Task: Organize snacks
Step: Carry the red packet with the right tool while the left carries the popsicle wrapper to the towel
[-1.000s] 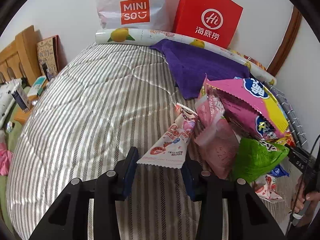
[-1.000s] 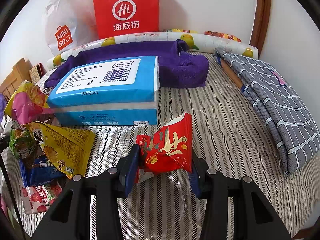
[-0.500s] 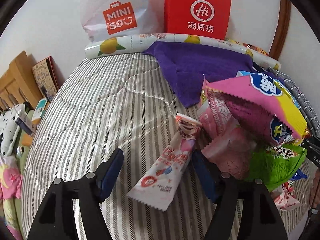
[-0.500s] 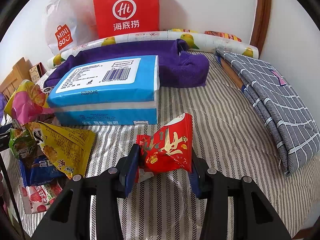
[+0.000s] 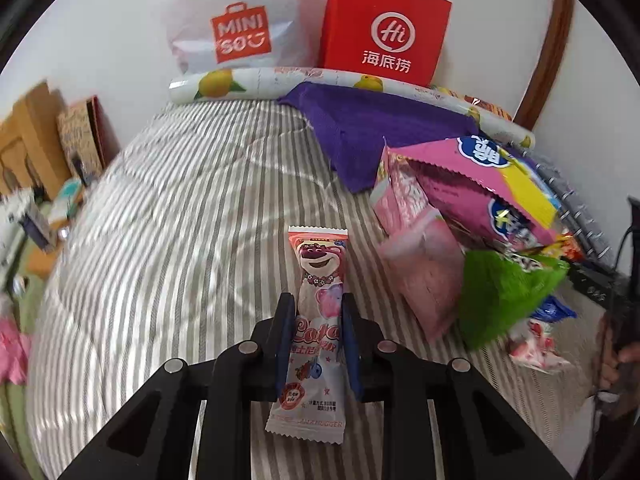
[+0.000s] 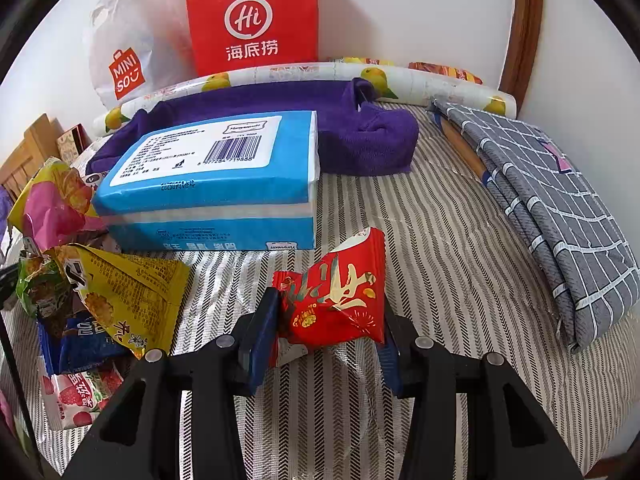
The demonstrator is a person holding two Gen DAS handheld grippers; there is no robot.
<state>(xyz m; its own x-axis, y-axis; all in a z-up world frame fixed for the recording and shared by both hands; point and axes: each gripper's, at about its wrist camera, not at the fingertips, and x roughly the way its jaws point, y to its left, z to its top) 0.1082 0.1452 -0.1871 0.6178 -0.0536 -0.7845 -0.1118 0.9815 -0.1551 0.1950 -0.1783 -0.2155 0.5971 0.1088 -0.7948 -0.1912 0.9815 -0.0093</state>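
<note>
- Your left gripper [image 5: 316,316] is clamped tight on the long pink bear-printed snack packet [image 5: 316,300], above the grey striped quilted bed cover [image 5: 180,220].
- Your right gripper [image 6: 326,330] squeezes the crumpled red foil snack packet [image 6: 340,300], probably lifted off the cover.

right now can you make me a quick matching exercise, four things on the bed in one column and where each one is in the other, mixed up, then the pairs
Things:
1. pink bear snack bar
2. red gold-lettered packet
3. blue tissue pack
4. grey checked cloth

Places:
A. folded along the bed's right edge, by the wall
B. clamped in the right gripper
C. clamped in the left gripper
D. lying in front of the purple towel

Pairs: 1-C, 2-B, 3-D, 4-A
</note>
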